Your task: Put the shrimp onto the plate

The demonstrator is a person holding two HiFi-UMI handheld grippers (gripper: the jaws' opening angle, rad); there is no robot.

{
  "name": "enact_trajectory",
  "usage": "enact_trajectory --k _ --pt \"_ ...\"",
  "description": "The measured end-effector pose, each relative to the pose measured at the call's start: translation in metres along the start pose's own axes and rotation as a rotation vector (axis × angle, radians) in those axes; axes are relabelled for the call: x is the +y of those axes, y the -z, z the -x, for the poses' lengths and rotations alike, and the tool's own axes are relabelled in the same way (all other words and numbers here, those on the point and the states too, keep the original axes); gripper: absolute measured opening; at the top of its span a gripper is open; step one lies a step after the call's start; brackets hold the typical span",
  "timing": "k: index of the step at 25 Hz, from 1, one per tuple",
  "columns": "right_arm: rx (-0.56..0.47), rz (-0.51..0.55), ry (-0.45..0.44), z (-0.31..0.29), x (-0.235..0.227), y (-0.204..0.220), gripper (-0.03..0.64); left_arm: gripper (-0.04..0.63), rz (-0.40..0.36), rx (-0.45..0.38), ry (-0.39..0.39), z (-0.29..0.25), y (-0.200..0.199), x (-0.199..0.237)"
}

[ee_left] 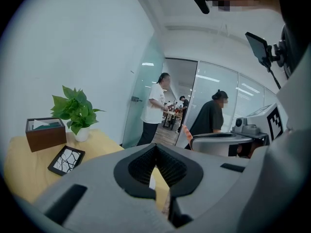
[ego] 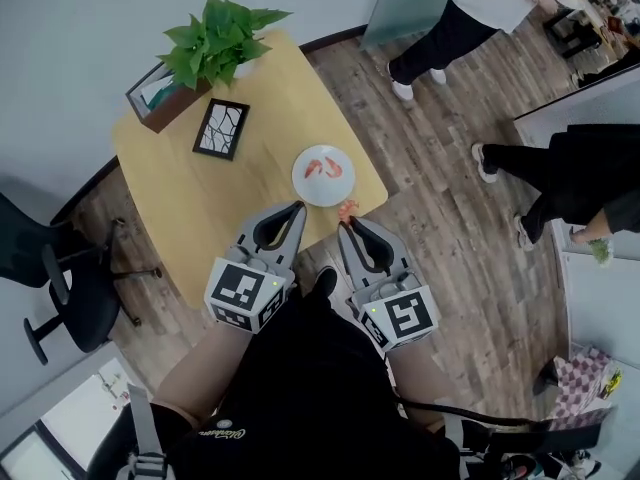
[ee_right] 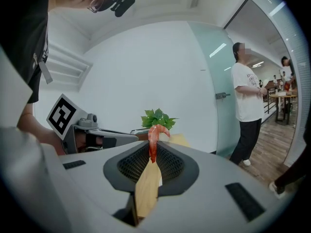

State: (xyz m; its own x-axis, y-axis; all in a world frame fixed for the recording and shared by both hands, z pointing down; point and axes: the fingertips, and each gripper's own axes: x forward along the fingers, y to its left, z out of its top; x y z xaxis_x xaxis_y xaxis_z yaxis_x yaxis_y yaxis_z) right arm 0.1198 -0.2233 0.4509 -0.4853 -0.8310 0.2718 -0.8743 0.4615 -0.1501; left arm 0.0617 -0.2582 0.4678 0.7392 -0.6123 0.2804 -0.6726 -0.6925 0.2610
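A white plate sits near the front right corner of the wooden table, with two red shrimps on it. My right gripper is shut on a third shrimp, held just off the table's front edge, close to the plate. In the right gripper view that shrimp sticks up from between the closed jaws. My left gripper is shut with nothing in it, over the table edge just left of the plate. Its jaws meet at the tip.
A potted green plant, a brown tissue box and a black-framed picture stand at the back of the table. A black office chair is at the left. People stand on the wooden floor at the right.
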Motion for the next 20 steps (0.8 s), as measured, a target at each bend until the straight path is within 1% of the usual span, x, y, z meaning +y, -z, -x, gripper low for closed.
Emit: enact_trajectory --k 4,8,16,20 --pt "0.013 0.016 -0.005 -0.009 -0.003 0.002 0.046 0.001 0.003 0.004 -0.007 -0.005 -0.002 0.006" --pt "0.058 0.032 -0.005 -0.019 -0.009 0.018 0.046 0.0 0.011 0.011 -0.006 -0.009 -0.001 0.008" --pt "0.181 0.104 -0.047 -0.052 -0.023 0.055 0.046 0.001 0.018 0.03 -0.015 -0.014 0.004 0.018" --pt "0.267 0.183 -0.071 -0.072 -0.03 0.084 0.046 0.0 0.024 0.034 -0.02 -0.014 0.006 0.021"
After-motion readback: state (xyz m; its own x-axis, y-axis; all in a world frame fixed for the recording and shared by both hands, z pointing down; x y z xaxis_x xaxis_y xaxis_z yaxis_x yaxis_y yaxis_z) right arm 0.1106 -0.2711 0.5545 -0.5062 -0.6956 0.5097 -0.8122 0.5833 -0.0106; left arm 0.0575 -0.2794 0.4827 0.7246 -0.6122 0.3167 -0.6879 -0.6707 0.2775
